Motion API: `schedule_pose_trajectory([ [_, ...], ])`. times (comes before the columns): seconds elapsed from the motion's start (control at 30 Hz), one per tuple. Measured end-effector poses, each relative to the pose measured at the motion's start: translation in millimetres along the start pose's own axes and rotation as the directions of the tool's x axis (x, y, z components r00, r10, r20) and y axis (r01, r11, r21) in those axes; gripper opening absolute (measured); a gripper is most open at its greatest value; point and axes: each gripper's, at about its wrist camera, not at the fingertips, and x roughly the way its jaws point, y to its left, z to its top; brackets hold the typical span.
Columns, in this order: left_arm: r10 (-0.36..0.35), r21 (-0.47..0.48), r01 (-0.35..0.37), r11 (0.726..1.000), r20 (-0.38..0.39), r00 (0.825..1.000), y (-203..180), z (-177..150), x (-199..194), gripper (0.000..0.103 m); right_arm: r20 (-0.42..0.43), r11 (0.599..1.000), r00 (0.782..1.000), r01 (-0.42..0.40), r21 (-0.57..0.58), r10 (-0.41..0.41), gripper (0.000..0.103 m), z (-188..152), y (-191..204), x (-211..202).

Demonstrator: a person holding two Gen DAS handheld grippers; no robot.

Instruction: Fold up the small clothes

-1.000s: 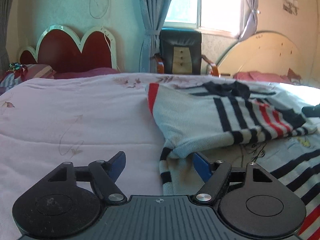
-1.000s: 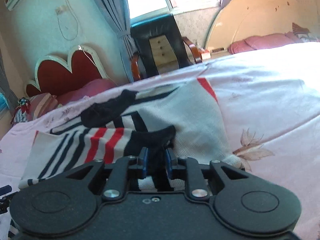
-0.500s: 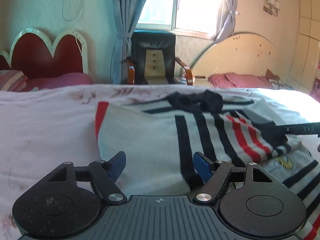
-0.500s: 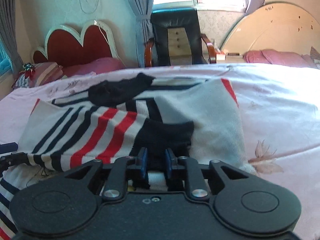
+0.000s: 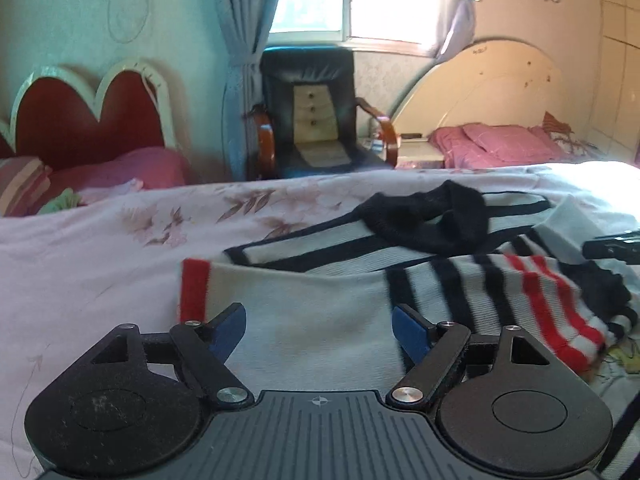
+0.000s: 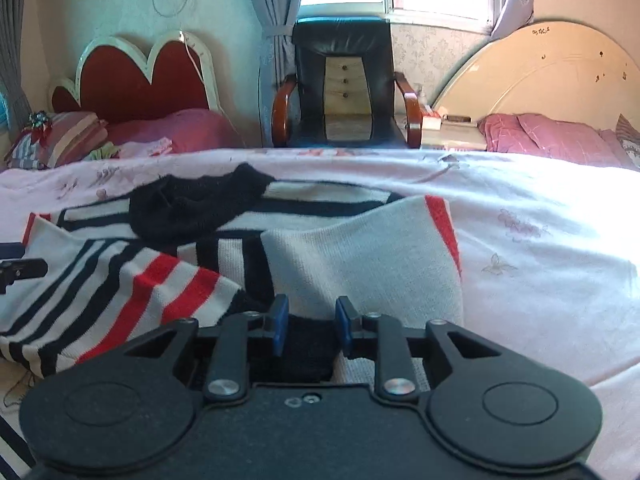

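A pink floral quilt [image 6: 540,240] covers the bed and fills both views. On it lies the sweater [image 5: 320,320], white knit with black and red stripes, partly folded, its black collar [image 5: 432,216] toward the far side. Behind the bed stands a black chair [image 6: 344,80], between a red headboard [image 6: 140,76] and a cream one [image 6: 540,76]. The left gripper [image 5: 318,328] hovers over the white panel, jaws wide and opening, nothing between them. The right gripper [image 6: 310,326] is opening too, the black cuff [image 6: 304,344] lying between its blue pads, no longer pinched
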Motion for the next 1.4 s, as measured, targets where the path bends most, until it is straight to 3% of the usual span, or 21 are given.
schedule_pose_trajectory([
  [0.03,-0.014,0.012,0.014,1.0,0.006,1.0,-11,3,-4,0.08,0.014,1.0,1.0,-0.003,0.006,0.003,0.034,2,-1,-1],
  [0.23,-0.08,-0.005,0.08,0.997,-0.004,0.997,-63,5,1,0.08,0.008,0.997,0.998,-0.063,-0.041,0.064,0.034,6,20,2],
  [0.3,-0.084,-0.011,0.084,0.996,-0.017,0.996,-75,2,4,0.08,-0.006,0.993,0.996,-0.091,-0.069,0.091,0.039,4,28,3],
  [0.43,-0.06,0.008,0.06,0.998,-0.056,0.997,-89,-7,10,0.08,-0.036,0.984,0.991,-0.13,-0.122,0.127,0.04,-4,38,5],
  [0.57,-0.036,0.02,0.037,0.999,-0.062,0.997,-86,-14,6,0.08,-0.042,0.984,0.997,-0.068,-0.165,0.062,0.04,-14,31,6],
  [0.7,0.017,0.009,-0.017,1.0,-0.062,0.998,-72,-22,-5,0.08,-0.044,0.993,0.999,-0.001,-0.119,-0.004,0.041,-15,5,0],
  [0.83,0.052,-0.045,-0.055,0.997,-0.075,0.996,-51,-32,-8,0.09,-0.064,0.993,0.998,-0.028,-0.117,0.021,0.04,-19,-11,-2],
  [0.93,0.06,-0.063,-0.067,0.996,-0.096,0.994,-50,-29,-7,0.09,-0.067,0.988,0.998,-0.019,-0.151,0.009,0.043,-19,-7,-1],
  [1.03,0.093,-0.043,-0.096,0.994,-0.073,0.993,-58,-24,-31,0.09,-0.075,0.993,0.997,-0.028,-0.118,0.019,0.042,-14,-10,-10],
  [1.13,0.11,-0.032,-0.112,0.993,-0.058,0.992,-61,-31,-62,0.09,-0.02,0.993,0.997,-0.076,-0.092,0.075,0.042,-17,-17,-40],
  [1.4,0.121,-0.073,-0.128,0.989,-0.096,0.988,-65,-83,-126,0.09,-0.009,0.991,0.994,-0.105,-0.086,0.105,0.042,-51,-24,-110],
])
